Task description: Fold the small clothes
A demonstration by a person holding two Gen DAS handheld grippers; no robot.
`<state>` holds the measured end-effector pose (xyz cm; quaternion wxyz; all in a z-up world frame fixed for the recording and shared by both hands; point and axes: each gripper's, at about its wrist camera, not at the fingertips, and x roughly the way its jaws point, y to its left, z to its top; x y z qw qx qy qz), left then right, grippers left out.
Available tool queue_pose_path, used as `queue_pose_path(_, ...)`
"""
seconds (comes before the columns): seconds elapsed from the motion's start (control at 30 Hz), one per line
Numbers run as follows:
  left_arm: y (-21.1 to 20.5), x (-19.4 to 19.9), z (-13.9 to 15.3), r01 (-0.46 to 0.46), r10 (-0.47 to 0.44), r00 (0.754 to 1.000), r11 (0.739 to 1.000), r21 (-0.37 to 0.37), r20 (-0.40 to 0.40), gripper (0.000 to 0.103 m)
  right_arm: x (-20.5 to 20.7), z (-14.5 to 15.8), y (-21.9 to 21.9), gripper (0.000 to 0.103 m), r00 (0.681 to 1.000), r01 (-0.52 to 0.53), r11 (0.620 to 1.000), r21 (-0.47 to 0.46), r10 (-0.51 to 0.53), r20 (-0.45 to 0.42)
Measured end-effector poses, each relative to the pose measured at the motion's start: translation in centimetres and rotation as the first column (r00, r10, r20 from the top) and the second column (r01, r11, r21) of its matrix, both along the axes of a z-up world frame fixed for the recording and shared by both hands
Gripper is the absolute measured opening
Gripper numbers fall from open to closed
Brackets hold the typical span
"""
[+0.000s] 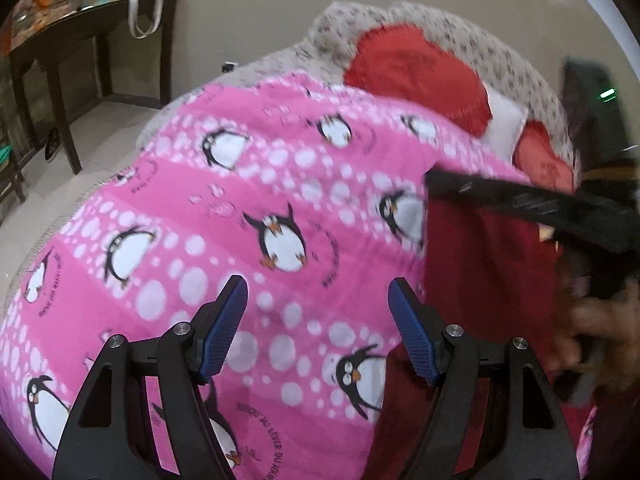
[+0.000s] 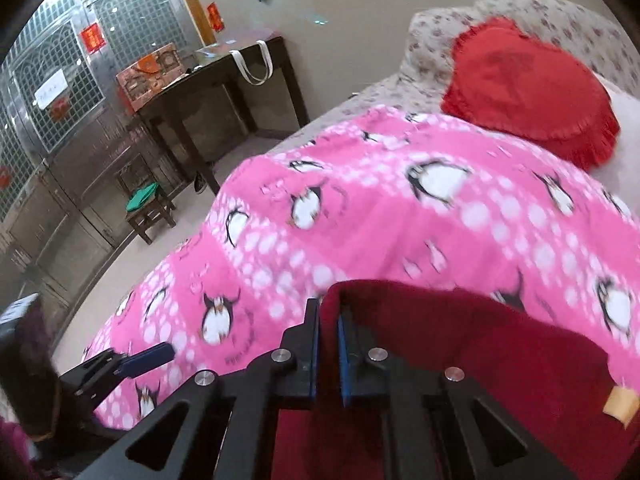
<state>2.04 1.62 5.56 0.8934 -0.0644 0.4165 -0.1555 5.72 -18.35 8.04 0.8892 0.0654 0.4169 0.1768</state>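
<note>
A dark red garment (image 2: 500, 364) lies on a pink penguin-print blanket (image 2: 400, 216), with a tan tag (image 2: 620, 404) at its right edge. My right gripper (image 2: 329, 332) is shut on a raised fold of this garment, and the cloth drapes off to the right. In the left wrist view the garment (image 1: 480, 280) sits at the right, with the blurred right gripper (image 1: 520, 200) above it and a hand (image 1: 600, 320) behind. My left gripper (image 1: 318, 316) hovers open over the blanket (image 1: 200, 184), left of the garment, with nothing between its blue pads (image 1: 224, 320).
A red heart cushion (image 2: 528, 88) rests on the floral-covered sofa (image 2: 560, 12) behind the blanket. To the left stand a dark wooden table (image 2: 224, 80) with a white-handled bag, a small stool (image 2: 148, 208) with green cloth, and a metal grille door (image 2: 60, 92).
</note>
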Motion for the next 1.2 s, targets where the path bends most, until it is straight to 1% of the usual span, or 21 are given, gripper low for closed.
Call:
queue_pose_path(0.03,0.0,0.1,0.2,-0.003,0.003,1.0,1.0,-0.004,0.001,0.073,0.8,-0.5,0.5,0.007,1.0,0.011,1.0,-0.012,-0.011,-0.001)
queue_pose_path(0.13,-0.8,0.1,0.3,0.012,-0.012,1.0,1.0,0.01,-0.008,0.073,2.7,-2.8,1.0,0.007,0.997,0.036,0.999,-0.017,-0.037,-0.061)
queue_pose_path(0.17,-1.2,0.1,0.3,0.024,-0.024,1.0,1.0,0.013,-0.011,0.073,2.7,-3.2,0.4,0.007,0.996,0.049,0.999,0.024,-0.047,-0.071)
queue_pose_path(0.27,-2.4,-0.3,0.4,0.059,-0.059,0.998,0.998,0.024,-0.004,0.073,0.7,-1.5,-2.4,0.012,0.993,0.081,0.984,0.16,-0.066,-0.094)
queue_pose_path(0.3,-2.8,-0.3,0.4,0.07,-0.07,0.998,0.997,0.03,-0.002,0.073,-0.6,-0.7,-3.4,0.018,0.994,0.089,0.983,0.162,-0.078,-0.076)
queue_pose_path(0.33,-3.3,-0.5,0.4,0.082,-0.082,0.997,0.996,0.036,0.002,0.073,-1.7,-0.1,-4.1,0.026,0.995,0.096,0.985,0.142,-0.089,-0.055)
queue_pose_path(0.4,-3.9,-0.6,0.1,0.095,-0.095,0.996,0.994,0.046,-0.004,0.073,-4.1,0.8,-5.7,0.034,0.995,0.103,0.992,0.069,-0.102,-0.022)
queue_pose_path(0.43,-4.3,-0.6,-0.1,0.101,-0.1,0.995,0.994,0.05,-0.011,0.073,-5.3,0.9,-6.6,0.037,0.994,0.104,0.994,0.018,-0.104,-0.018)
queue_pose_path(0.5,-4.9,-0.5,-0.5,0.113,-0.111,0.993,0.992,0.06,-0.027,0.073,-6.7,0.3,-8.2,0.038,0.993,0.102,0.993,-0.066,-0.105,-0.044)
queue_pose_path(0.63,-5.8,-0.4,-1.2,0.112,-0.108,0.993,0.99,0.085,-0.048,0.073,-7.8,-1.5,-10.3,0.039,0.99,0.083,0.99,-0.111,-0.095,-0.102)
queue_pose_path(0.7,-6.0,-0.4,-1.3,0.107,-0.102,0.993,0.99,0.092,-0.051,0.073,-7.8,-2.2,-10.2,0.039,0.992,0.068,0.986,-0.152,-0.083,-0.092)
queue_pose_path(0.77,-6.0,-0.4,-1.1,0.105,-0.101,0.994,0.989,0.101,-0.044,0.073,-8.1,-2.4,-9.3,0.027,0.997,0.041,0.972,-0.232,-0.056,-0.058)
queue_pose_path(0.8,-6.1,-0.4,-1.0,0.105,-0.101,0.994,0.989,0.105,-0.039,0.073,-8.3,-2.4,-8.4,0.007,0.998,0.02,0.951,-0.308,-0.036,-0.044)
queue_pose_path(0.83,-6.2,-0.4,-0.8,0.105,-0.102,0.994,0.989,0.109,-0.033,0.073,-8.4,-2.5,-8.1,0.003,0.999,0.007,0.939,-0.345,-0.022,-0.039)
queue_pose_path(0.9,-6.3,-0.5,-0.4,0.107,-0.105,0.994,0.989,0.104,-0.02,0.073,-9.0,-2.2,-7.8,0.003,1.0,0.007,0.925,-0.379,-0.017,-0.022)
queue_pose_path(0.97,-6.5,-0.5,-0.2,0.105,-0.105,0.994,0.99,0.097,-0.01,0.073,-9.5,-1.3,-8.4,0.003,0.999,0.043,0.924,-0.379,-0.04,0.016)
queue_pose_path(1.03,-6.7,-0.6,0.0,0.106,-0.106,0.994,0.99,0.089,-0.008,0.073,-9.6,-0.4,-9.3,0.002,0.993,0.116,0.922,-0.37,-0.099,0.065)
queue_pose_path(1.1,-7.0,-0.6,0.0,0.108,-0.108,0.994,0.99,0.09,-0.007,0.073,-9.5,0.0,-10.4,0.0,0.976,0.217,0.895,-0.389,-0.188,0.111)
queue_pose_path(1.13,-7.2,-0.6,0.0,0.109,-0.109,0.994,0.99,0.093,-0.01,0.073,-9.3,0.2,-10.9,0.0,0.969,0.246,0.896,-0.37,-0.219,0.113)
queue_pose_path(1.17,-7.5,-0.5,-0.1,0.107,-0.106,0.994,0.99,0.095,-0.018,0.073,-9.0,0.1,-11.6,0.0,0.967,0.253,0.913,-0.32,-0.234,0.096)
queue_pose_path(1.2,-7.7,-0.5,0.0,0.111,-0.109,0.994,0.989,0.093,-0.024,0.073,-8.7,-0.1,-12.4,0.0,0.97,0.244,0.942,-0.23,-0.238,0.056)
